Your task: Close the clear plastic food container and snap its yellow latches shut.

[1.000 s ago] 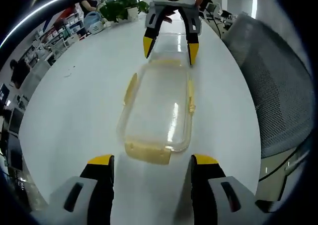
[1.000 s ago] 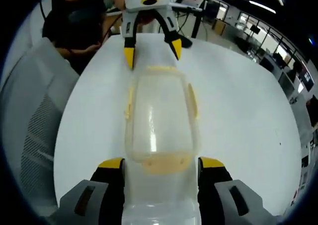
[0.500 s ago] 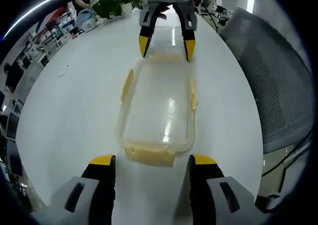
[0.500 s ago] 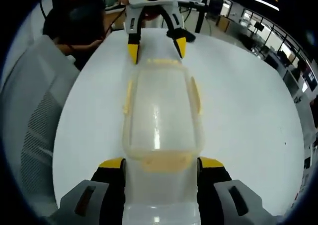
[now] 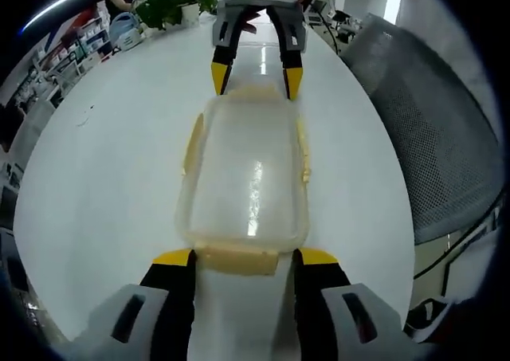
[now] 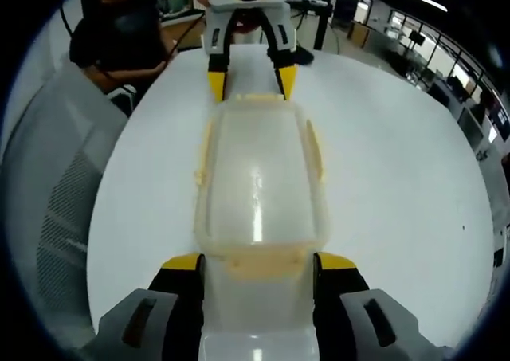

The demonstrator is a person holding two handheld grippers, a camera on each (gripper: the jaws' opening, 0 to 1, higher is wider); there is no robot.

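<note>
The clear plastic container (image 5: 247,170) lies lengthwise on the white table (image 5: 103,162) with its lid on. Yellow latches (image 5: 192,142) stick out along its long sides. My left gripper (image 5: 245,259) is open, and the near end latch (image 5: 239,260) sits between its yellow tips. At the far end my right gripper (image 5: 253,80) is also open, straddling the other end. In the right gripper view the container (image 6: 259,182) runs from my right gripper (image 6: 259,264), whose tips flank an end latch (image 6: 259,261), up to my left gripper (image 6: 250,84).
A grey mesh chair (image 5: 414,122) stands close to the table edge, also seen as the chair (image 6: 56,186) in the right gripper view. A potted plant (image 5: 171,2) sits at the table's far side. A person in dark clothes (image 6: 119,42) sits behind the left gripper.
The left gripper has advanced until the near end latch lies between its tips. The two grippers now stand closer at opposite ends of the container, which has stayed in place.
</note>
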